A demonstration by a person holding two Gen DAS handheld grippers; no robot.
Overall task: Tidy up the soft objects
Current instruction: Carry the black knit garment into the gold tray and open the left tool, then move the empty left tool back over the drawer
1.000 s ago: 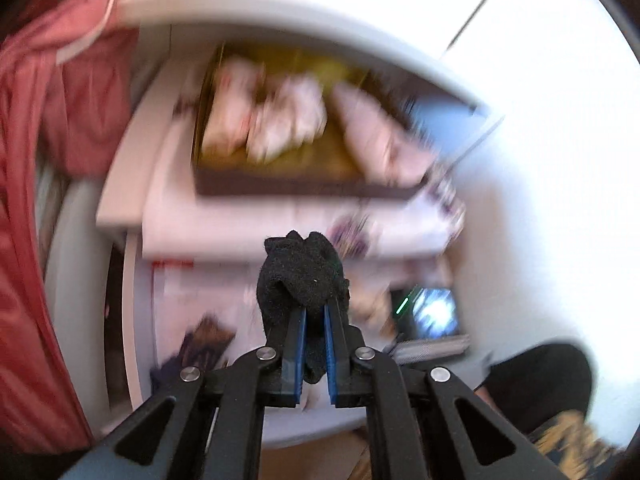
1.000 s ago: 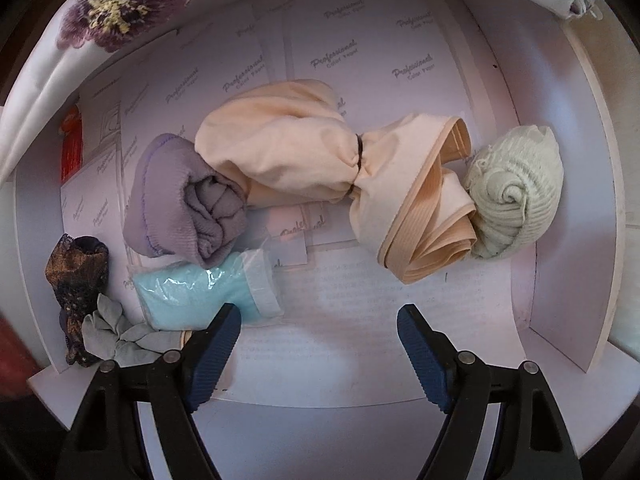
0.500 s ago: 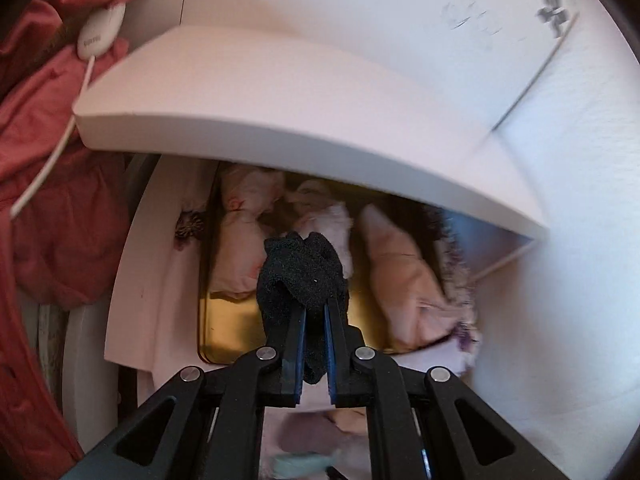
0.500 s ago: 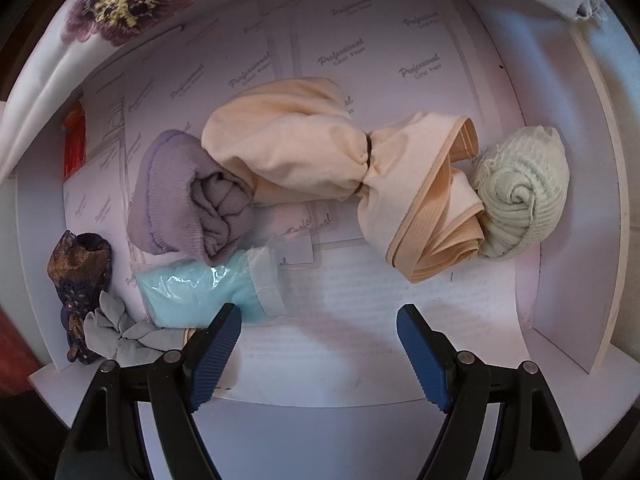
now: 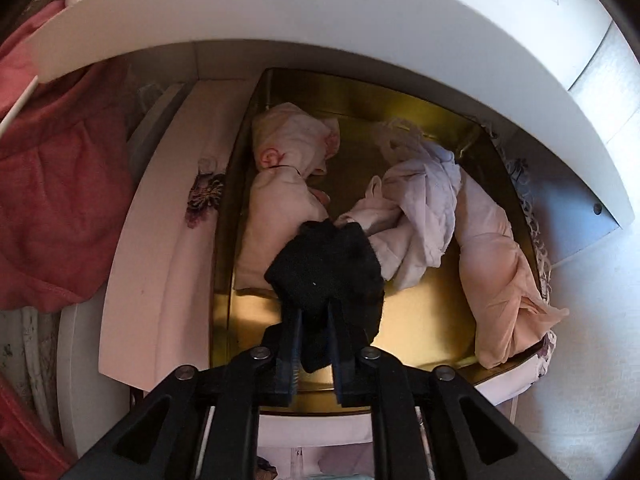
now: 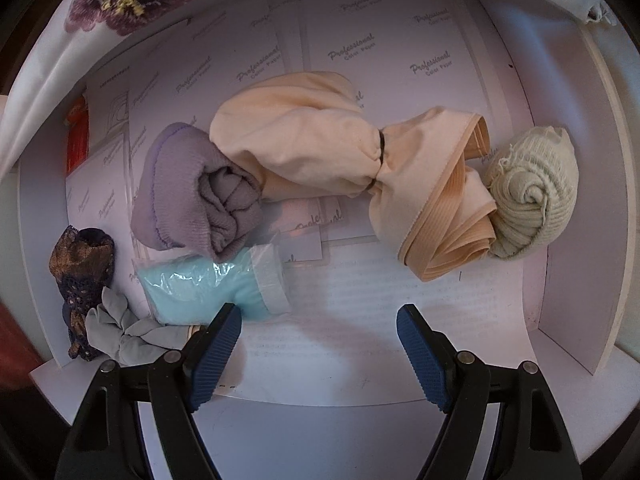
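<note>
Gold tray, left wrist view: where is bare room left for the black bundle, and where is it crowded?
Bare floor of the gold tray shows along its near edge, between the black bundle and the peach roll, and at the back between the pink bundle and the white garment. Left and right sides are crowded. The left gripper is opening around the bundle.

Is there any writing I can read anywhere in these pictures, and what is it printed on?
"Professional Color Paper": repeated across the white sheets lining the drawer.
Fine print lines on the front sheet: too small to read.
Red packet at the drawer's left: markings unreadable.
Left wrist view: no text.
</note>
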